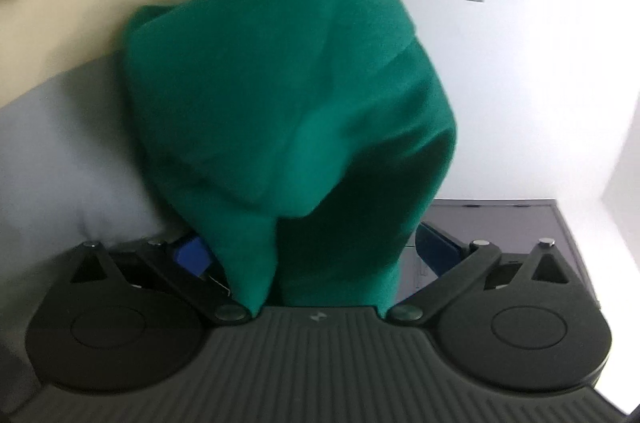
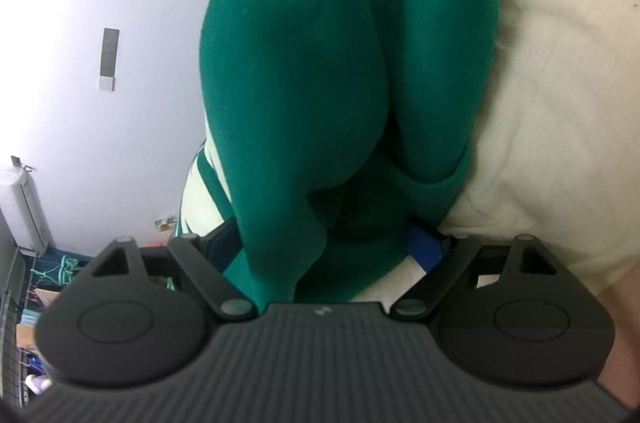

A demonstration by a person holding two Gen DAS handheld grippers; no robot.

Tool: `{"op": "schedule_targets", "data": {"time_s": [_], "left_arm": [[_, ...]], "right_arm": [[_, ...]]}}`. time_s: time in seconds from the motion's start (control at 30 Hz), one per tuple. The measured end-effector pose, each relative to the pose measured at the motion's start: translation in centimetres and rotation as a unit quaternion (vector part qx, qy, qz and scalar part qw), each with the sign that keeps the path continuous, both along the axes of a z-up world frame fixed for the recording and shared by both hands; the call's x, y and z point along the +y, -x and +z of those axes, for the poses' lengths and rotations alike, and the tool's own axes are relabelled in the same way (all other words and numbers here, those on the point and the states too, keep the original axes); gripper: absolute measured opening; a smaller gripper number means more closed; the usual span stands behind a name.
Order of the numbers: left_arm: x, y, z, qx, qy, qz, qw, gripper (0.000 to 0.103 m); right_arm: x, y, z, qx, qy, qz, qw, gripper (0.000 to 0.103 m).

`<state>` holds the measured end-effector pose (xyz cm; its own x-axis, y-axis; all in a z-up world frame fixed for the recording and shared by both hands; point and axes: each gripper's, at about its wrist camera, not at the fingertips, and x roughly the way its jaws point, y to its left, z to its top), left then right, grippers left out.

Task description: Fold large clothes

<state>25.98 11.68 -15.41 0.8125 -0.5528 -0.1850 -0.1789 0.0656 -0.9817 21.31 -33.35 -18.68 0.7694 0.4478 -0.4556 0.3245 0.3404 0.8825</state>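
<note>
Both the left gripper and right gripper are standing with jaws apart around bunched folds of the green garment, which is draping loosely between them against the cream fabric, risking slippage and unfolding

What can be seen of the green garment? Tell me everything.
The green knitted-looking garment is thick, soft, plain and bunched into rounded folds. In both wrist views it hangs down between the spread blue fingers of each tongs, with nothing visibly pressing on it. Behind it lies cream-coloured fabric. In the right view a pale striped part shows beside it.
</note>
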Motion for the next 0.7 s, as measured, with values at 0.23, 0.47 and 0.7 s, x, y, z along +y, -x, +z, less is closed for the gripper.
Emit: {"op": "schedule_targets", "data": {"time_s": [0.23,0.47,0.7], "left_arm": [[-0.5,-2.6,0.8,0.008,-0.008,0.003,0.9999,0.103],[-2.1,-2.7,1.3,0.062,-0.029,0.032,0.9971,0.103],[-2.3,-3.1,0.8,0.045,-0.035,0.030,0.9979,0.100]], "right_arm": [[0.8,0.5,0.6,-0.002,0.024,-0.001,1.000,0.088],[1.4,0.5,0.9,-0.003,0.024,-0.009,1.000,0.092],[-0.1,1.1,1.8,0.004,-0.019,-0.071,0.997,0.089]]}}
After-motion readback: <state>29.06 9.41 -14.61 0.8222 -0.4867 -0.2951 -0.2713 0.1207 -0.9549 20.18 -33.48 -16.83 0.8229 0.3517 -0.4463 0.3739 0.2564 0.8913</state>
